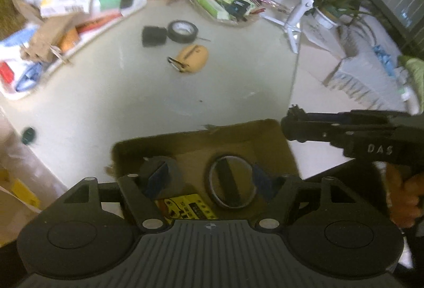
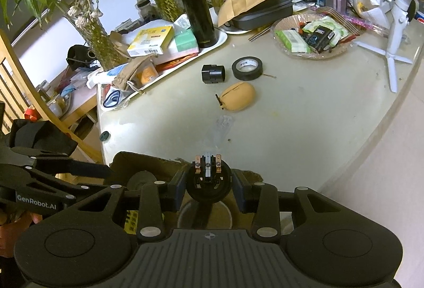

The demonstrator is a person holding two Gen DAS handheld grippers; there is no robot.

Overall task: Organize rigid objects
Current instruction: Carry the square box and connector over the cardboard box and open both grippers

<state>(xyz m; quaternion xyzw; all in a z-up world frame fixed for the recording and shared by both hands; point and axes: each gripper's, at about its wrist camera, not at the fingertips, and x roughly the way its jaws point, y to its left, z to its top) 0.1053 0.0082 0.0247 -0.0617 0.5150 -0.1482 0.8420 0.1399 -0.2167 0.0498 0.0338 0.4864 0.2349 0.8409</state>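
My right gripper (image 2: 209,186) is shut on a black round plug part with copper contacts (image 2: 208,176) and holds it over the brown cardboard box (image 2: 148,159). My left gripper (image 1: 212,180) is open and empty above the same box (image 1: 201,145), which holds a grey roll (image 1: 159,176), a tape ring (image 1: 230,182) and a yellow-labelled item (image 1: 188,208). The right gripper shows in the left wrist view (image 1: 294,124) at the box's right corner. On the table lie a black tape roll (image 2: 247,67), a black cylinder part (image 2: 212,73) and a tan pouch (image 2: 238,97).
A white tray (image 2: 169,68) with boxes, a black flask (image 2: 197,14) and plant vases stands at the back left. A glass bowl of packets (image 2: 310,36) and a white tripod (image 2: 394,44) stand at the back right. The table's curved edge (image 2: 376,134) runs on the right.
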